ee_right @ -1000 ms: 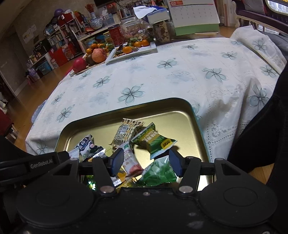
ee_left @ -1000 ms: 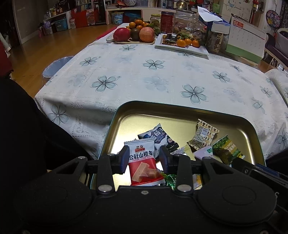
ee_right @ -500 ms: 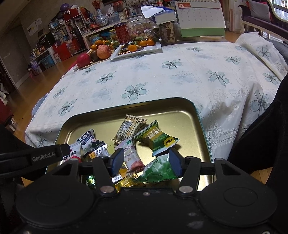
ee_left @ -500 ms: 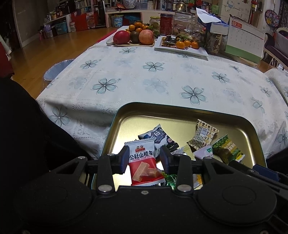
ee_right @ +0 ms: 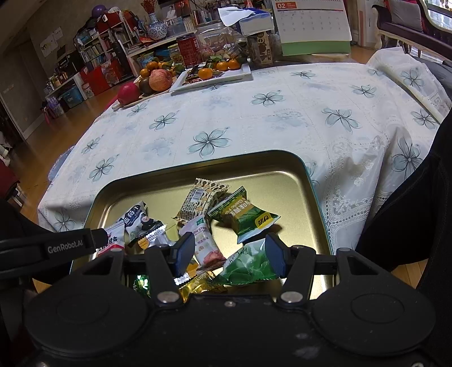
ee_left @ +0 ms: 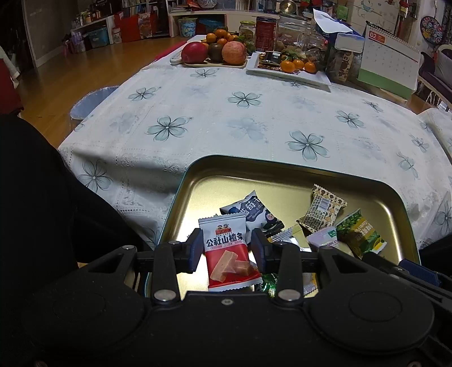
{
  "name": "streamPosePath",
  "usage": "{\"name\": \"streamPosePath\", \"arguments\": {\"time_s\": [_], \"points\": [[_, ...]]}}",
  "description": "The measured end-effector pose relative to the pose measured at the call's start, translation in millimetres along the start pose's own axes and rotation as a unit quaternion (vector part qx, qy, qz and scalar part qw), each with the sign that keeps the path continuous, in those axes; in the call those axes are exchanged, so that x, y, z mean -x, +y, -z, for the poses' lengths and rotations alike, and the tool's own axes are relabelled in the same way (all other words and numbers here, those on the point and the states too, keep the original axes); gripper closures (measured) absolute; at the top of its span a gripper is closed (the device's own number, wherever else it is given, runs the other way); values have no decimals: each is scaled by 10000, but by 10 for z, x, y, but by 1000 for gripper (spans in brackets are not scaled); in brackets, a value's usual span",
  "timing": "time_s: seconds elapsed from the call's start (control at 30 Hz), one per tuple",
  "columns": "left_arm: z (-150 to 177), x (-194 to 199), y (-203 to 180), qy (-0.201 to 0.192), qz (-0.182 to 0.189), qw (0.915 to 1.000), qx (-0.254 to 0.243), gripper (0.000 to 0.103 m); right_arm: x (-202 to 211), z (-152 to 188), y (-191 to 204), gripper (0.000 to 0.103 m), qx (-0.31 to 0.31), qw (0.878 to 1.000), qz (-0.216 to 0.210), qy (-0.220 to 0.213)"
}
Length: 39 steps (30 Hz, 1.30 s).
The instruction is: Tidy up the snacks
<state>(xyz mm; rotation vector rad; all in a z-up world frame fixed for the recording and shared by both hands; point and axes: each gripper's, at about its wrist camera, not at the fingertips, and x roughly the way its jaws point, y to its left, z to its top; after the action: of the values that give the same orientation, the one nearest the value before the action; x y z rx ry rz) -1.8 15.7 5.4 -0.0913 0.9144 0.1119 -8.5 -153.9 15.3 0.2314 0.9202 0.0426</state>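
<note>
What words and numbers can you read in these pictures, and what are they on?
"公社山楂条": red and white snack packet between the left gripper fingers.
"GenRobot.AI": side of the left gripper's finger.
"02": top corner of the desk calendar.
"Garlic Flavor", roughly, only partly clear: green packet in the tin tray.
The other packets' print, the calendar dates and the red can's label are too small or blurred.

Right gripper [ee_right: 230,254] hangs open-jawed over snack packets [ee_right: 243,217] in gold tray [ee_right: 305,180].
</note>
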Motion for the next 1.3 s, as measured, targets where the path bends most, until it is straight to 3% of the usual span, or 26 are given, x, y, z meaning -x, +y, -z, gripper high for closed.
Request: {"name": "streamPosePath", "arguments": {"time_s": [1.3], "points": [[4, -18, -15, 90, -22, 9999, -75, 56, -21, -1, -27, 45, -79, 10000, 36, 45]]}}
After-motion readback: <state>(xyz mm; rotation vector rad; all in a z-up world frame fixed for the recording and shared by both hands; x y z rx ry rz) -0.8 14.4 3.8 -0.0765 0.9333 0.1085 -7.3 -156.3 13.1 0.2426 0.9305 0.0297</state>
